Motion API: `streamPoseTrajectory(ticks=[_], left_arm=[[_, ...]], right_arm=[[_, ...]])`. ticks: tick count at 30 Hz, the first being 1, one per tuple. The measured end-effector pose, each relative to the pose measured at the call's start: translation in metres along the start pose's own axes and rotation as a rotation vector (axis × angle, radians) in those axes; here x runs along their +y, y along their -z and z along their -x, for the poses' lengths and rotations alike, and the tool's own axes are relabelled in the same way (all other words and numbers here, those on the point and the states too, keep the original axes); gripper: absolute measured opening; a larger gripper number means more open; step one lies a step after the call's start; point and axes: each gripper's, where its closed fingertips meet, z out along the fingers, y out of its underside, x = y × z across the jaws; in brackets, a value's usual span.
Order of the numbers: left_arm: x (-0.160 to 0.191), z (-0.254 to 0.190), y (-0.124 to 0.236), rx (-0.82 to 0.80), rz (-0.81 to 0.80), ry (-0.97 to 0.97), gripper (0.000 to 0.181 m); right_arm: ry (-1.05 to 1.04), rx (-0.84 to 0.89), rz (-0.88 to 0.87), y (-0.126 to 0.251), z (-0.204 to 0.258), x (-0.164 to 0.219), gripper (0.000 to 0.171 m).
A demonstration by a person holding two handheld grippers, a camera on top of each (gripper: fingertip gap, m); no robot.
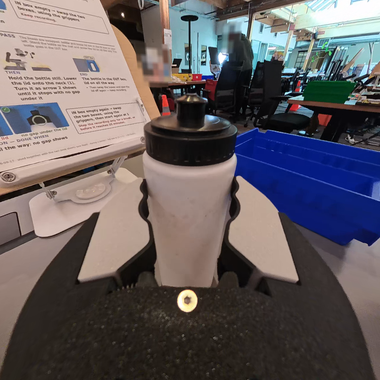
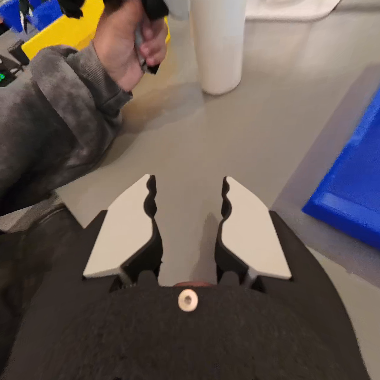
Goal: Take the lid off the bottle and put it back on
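Note:
A white bottle (image 1: 189, 216) with a black screw lid (image 1: 190, 141) on its neck stands upright on the grey table. My left gripper (image 1: 189, 182) is shut on the bottle's body, below the lid. In the right wrist view the lower part of the bottle (image 2: 219, 51) shows at the top, and its base rests on the table. A hand (image 2: 127, 41) in a grey sleeve holds the left gripper's handle beside it. My right gripper (image 2: 188, 179) is open and empty. It hovers over the table, well short of the bottle.
A blue bin (image 1: 308, 185) stands just right of the bottle and also shows in the right wrist view (image 2: 349, 185). An instruction sheet (image 1: 61, 82) on a white stand (image 1: 61, 216) is behind and to the left. A yellow object (image 2: 67, 30) lies beyond the hand.

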Motion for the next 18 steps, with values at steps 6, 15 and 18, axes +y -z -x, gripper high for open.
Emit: streamPoseTrajectory(ticks=[6,15,18], left_arm=[[-0.001,0.005,0.000,-0.036,-0.109,0.022,0.077],[-0.001,0.005,0.010,-0.102,-0.122,0.001,0.077],[-0.001,0.004,0.010,-0.102,-0.135,-0.008,0.077]], right_arm=[[0.008,-0.161,0.177,-0.005,0.013,-0.081,0.079],[0.379,-0.065,0.491,-0.088,-0.007,-0.228,0.092],[0.443,-0.039,0.563,-0.110,-0.007,-0.240,0.092]])
